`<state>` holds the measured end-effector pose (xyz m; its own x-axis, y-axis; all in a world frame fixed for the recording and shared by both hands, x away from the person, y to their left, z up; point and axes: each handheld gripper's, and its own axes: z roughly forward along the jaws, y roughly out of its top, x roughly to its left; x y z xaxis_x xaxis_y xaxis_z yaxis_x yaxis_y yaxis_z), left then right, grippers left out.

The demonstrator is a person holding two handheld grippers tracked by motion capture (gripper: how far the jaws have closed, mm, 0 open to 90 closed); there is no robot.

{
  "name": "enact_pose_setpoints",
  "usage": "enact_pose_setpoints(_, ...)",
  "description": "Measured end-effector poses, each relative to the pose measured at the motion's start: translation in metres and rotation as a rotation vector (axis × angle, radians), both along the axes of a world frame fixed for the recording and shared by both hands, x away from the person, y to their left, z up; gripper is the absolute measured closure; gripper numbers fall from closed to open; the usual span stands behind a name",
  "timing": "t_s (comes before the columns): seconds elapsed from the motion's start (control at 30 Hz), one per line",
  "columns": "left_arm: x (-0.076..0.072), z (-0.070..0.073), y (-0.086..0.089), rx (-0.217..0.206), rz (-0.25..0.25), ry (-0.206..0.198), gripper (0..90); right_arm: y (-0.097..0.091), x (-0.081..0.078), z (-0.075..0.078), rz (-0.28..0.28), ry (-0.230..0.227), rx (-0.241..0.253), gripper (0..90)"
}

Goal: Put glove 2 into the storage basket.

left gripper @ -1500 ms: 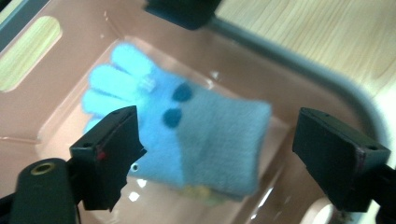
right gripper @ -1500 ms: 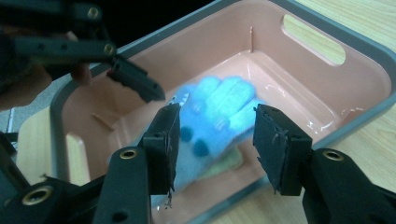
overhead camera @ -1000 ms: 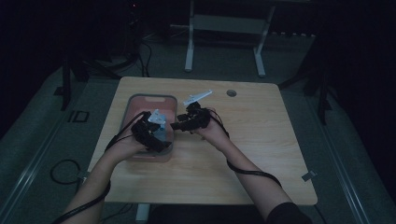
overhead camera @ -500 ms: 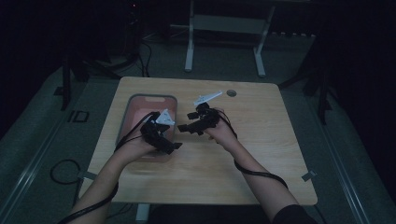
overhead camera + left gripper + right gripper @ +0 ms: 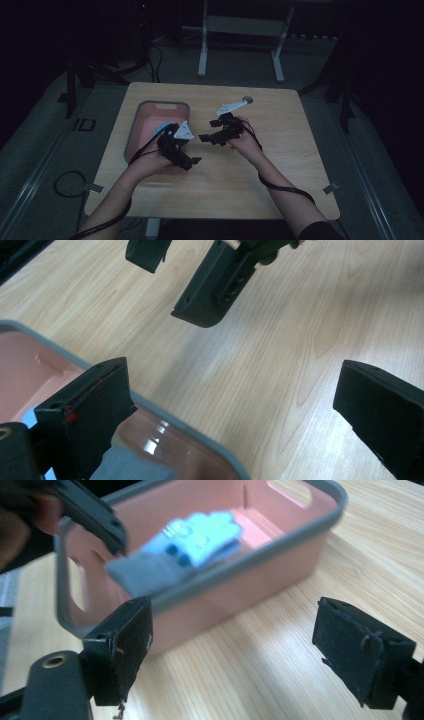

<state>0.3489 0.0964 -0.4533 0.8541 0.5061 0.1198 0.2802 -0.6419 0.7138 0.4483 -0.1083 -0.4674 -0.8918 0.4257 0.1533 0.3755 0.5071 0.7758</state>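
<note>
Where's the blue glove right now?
The blue glove lies inside the pink bin on the table's left half, just beyond the left gripper.

High view overhead, far; gripper views close, sharing pink bin [image 5: 280, 575].

A pale wooden table [image 5: 280, 175] bears a pink basin [image 5: 135, 131].
</note>
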Motion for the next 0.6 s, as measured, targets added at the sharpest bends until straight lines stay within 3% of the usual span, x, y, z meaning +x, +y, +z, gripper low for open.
enact_pose_setpoints(0.07,-0.002,-0.002,-0.004,0.003,-0.002,-0.009,2.6,-0.011,0.000,-0.005,0.000,0.014,-0.003,16.4)
enact_pose_setpoints(0.2,-0.003,-0.005,-0.012,-0.030,-0.010,-0.002,2.6,-0.025,-0.003,-0.007,-0.005,0.012,0.005,16.5)
enact_pose_setpoints(0.6,-0.007,-0.015,-0.044,-0.050,-0.104,0.012,2.7,-0.068,-0.014,-0.016,-0.044,0.010,0.027,16.5)
